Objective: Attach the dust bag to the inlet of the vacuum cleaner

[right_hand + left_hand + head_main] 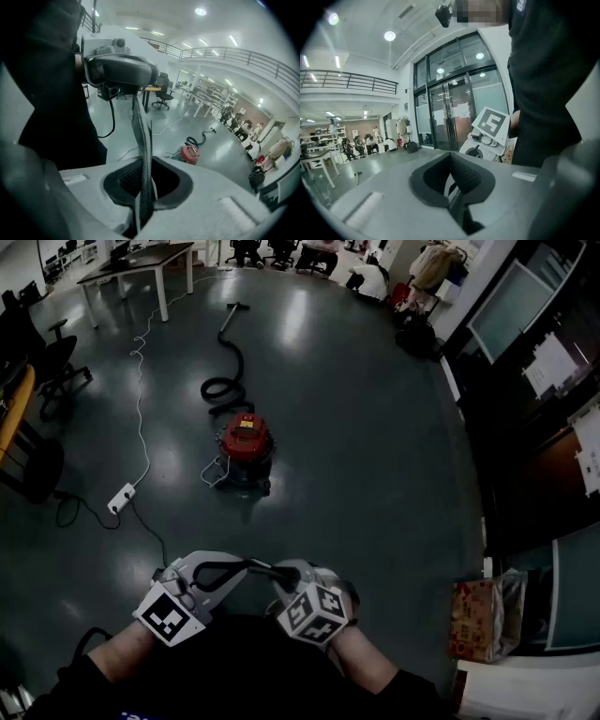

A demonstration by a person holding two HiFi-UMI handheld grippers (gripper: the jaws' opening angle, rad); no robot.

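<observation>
A dark, glossy floor [375,446] stretches away, with a white power strip [122,498] lying on it and its white cable [141,399] snaking back toward a long table [141,261], while a black office chair [56,357] stands at the left edge. Against the right wall sits what looks like a printed cardboard box [473,620], though it is too dim to be sure. The left gripper view shows tall glass doors [450,117], a railed balcony [347,82], round ceiling lights [389,35], hanging coats [401,126] and seated people [370,143] far off.
</observation>
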